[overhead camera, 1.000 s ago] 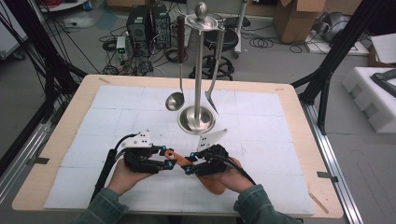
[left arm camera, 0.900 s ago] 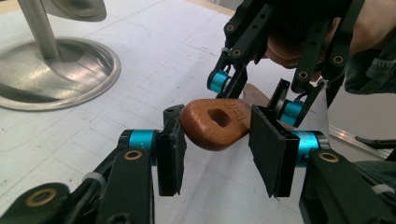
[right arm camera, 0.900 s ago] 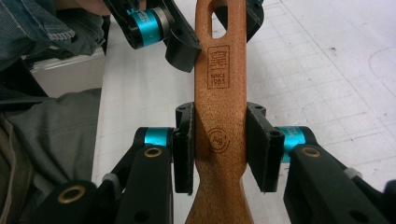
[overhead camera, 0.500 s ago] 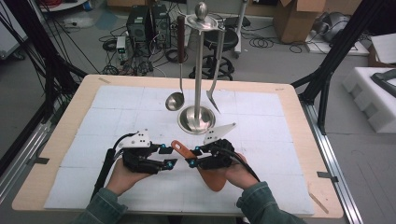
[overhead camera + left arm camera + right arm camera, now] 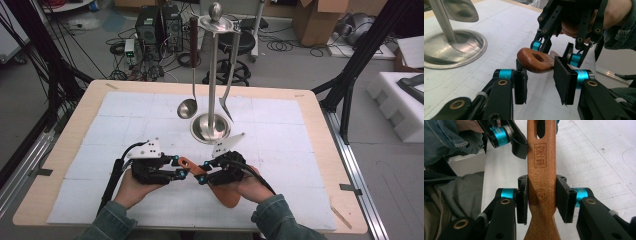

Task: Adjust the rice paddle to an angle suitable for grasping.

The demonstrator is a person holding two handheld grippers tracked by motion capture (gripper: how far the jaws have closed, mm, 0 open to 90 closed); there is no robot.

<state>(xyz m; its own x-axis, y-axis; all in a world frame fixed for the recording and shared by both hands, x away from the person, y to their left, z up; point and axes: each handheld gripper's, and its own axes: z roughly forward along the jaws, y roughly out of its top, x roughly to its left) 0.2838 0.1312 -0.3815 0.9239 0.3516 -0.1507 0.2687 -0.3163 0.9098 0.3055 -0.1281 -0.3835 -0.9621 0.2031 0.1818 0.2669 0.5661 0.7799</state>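
Right gripper (image 5: 541, 200): its two pads press on both edges of the wooden spatula (image 5: 541, 182) handle; it holds it.
Left gripper (image 5: 540, 83): the jaws have just been closing; the handle end with the hole lies between them, one pad touches, the other I cannot tell.
Wooden spatula: above the white mat (image 5: 280, 125), between both hands, near the table's front edge.
Utensil stand (image 5: 212, 125): behind the grippers, a ladle (image 5: 188, 107) hangs there.

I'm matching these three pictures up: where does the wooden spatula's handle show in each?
High view: wooden spatula low centre, between both hands.
Left gripper view: handle end with hole at centre, between the jaws.
Right gripper view: handle runs up the middle, clamped.
Shared landmark: the hanging hole in the handle.
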